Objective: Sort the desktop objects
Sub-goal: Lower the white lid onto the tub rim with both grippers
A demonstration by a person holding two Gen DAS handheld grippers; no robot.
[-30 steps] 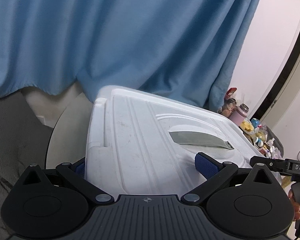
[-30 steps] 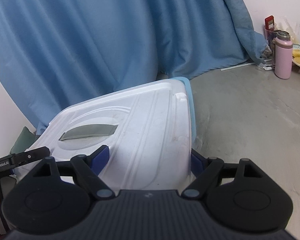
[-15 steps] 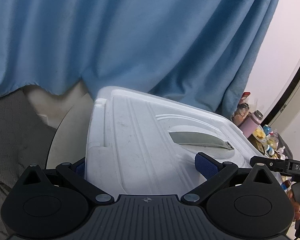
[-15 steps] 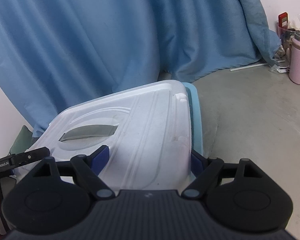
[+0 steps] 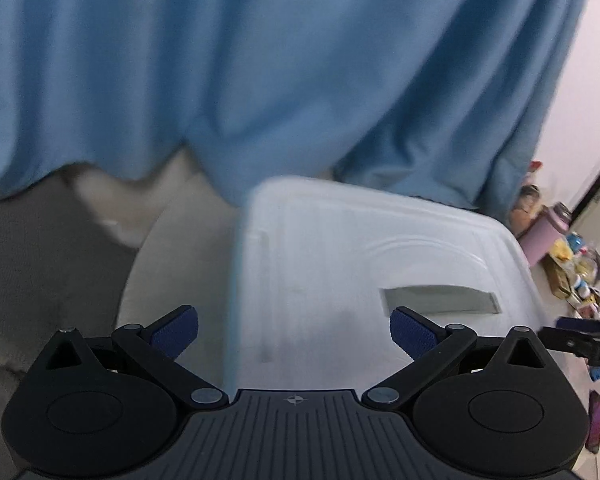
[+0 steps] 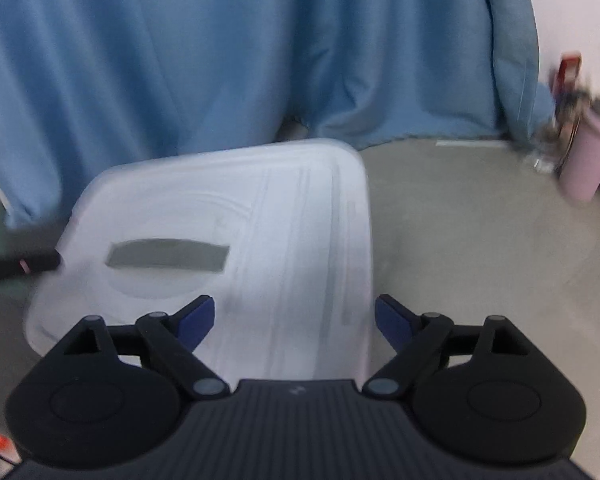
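Observation:
A white plastic storage-box lid (image 5: 340, 256) with a grey slot handle (image 5: 440, 300) lies flat, blurred by motion; the right wrist view shows it too (image 6: 228, 220). My left gripper (image 5: 294, 332) is open, its blue pads astride the lid's left edge and apart from it. My right gripper (image 6: 294, 320) is open, its pads astride the lid's right edge, not touching it. Each gripper's tip shows at the side of the other view.
A blue curtain (image 5: 260, 60) hangs close behind. The grey tabletop (image 6: 480, 248) spreads to the right. A pink bottle (image 6: 588, 152) and small clutter stand at the far right. A pale round surface (image 5: 172, 248) lies left of the lid.
Both grippers have let go of the lid and opened. The lid has dropped from tilted to flat, and both grippers have drawn back a little.

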